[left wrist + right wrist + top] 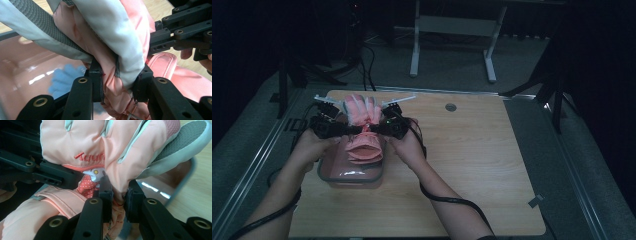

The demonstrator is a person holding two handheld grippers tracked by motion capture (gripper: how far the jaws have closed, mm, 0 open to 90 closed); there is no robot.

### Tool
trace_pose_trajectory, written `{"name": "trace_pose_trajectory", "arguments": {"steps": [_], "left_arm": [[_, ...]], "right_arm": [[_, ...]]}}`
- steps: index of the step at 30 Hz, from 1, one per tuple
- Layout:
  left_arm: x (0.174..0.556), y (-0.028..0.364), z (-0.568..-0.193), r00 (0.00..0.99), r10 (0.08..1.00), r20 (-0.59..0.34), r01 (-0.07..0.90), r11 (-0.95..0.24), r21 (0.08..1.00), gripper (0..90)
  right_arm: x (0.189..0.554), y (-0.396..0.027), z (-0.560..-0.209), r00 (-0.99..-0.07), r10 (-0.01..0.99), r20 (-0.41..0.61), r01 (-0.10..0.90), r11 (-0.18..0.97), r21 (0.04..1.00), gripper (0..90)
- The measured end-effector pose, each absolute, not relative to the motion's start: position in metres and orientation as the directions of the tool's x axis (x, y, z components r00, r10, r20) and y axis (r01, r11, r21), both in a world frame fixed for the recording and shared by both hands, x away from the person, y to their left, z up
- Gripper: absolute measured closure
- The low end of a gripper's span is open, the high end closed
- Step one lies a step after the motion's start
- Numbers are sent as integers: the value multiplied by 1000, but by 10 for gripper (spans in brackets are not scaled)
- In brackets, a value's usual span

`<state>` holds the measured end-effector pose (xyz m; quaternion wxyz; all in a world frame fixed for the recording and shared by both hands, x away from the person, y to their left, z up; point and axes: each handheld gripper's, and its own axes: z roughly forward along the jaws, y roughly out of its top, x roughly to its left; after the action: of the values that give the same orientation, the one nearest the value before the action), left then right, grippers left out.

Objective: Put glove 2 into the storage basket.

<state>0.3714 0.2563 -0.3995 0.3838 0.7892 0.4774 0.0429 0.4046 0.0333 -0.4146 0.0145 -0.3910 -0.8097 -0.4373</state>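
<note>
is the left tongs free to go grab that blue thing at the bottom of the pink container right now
Probably not. The left tongs are shut on the padded pink and grey glove, which the right tongs also grip, and the glove hangs over the pink plastic container. The blue thing lies beneath it.

1. Red stitched lettering stands on the back of the pink glove (100, 147), just above its wrist; it looks like "Kenmo", though the end is creased and unclear.
2. White letters, seemingly "ID", are painted on the floor (291, 123) left of the table, partly hidden.
</note>
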Motion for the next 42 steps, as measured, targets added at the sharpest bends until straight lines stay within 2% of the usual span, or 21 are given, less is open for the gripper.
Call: {"name": "trace_pose_trajectory", "arguments": {"steps": [8, 16, 20, 26, 29, 32, 35, 39, 42], "left_arm": [[374, 276, -436, 526, 786, -325, 746, -243, 620, 673], [372, 277, -466, 481, 799, -359, 797, -229, 558, 672], [370, 277, -472, 465, 802, -374, 812, -217, 542, 671], [367, 275, -474, 447, 823, -350, 823, -225, 521, 664], [368, 275, -477, 428, 836, -344, 835, -221, 504, 637], [367, 276, -479, 407, 850, -335, 839, -203, 505, 551], [365, 276, -480, 381, 876, -296, 842, -196, 503, 476], [363, 273, -479, 380, 893, -241, 831, -215, 513, 431], [363, 272, -477, 371, 903, -218, 826, -214, 521, 413]], "right_arm": [[406, 58, -446, -686, 633, 360, 663, 339, 667, 782], [405, 65, -475, -678, 642, 359, 692, 391, 607, 775], [405, 66, -481, -685, 640, 348, 692, 423, 585, 770], [405, 74, -480, -711, 638, 297, 668, 480, 568, 758], [404, 78, -481, -716, 643, 270, 659, 499, 563, 750], [403, 81, -482, -718, 649, 253, 653, 500, 569, 702], [404, 82, -482, -721, 642, 261, 653, 503, 566, 667], [404, 82, -482, -723, 642, 255, 649, 504, 570, 640], [404, 80, -480, -732, 643, 225, 624, 500, 601, 548]]}}
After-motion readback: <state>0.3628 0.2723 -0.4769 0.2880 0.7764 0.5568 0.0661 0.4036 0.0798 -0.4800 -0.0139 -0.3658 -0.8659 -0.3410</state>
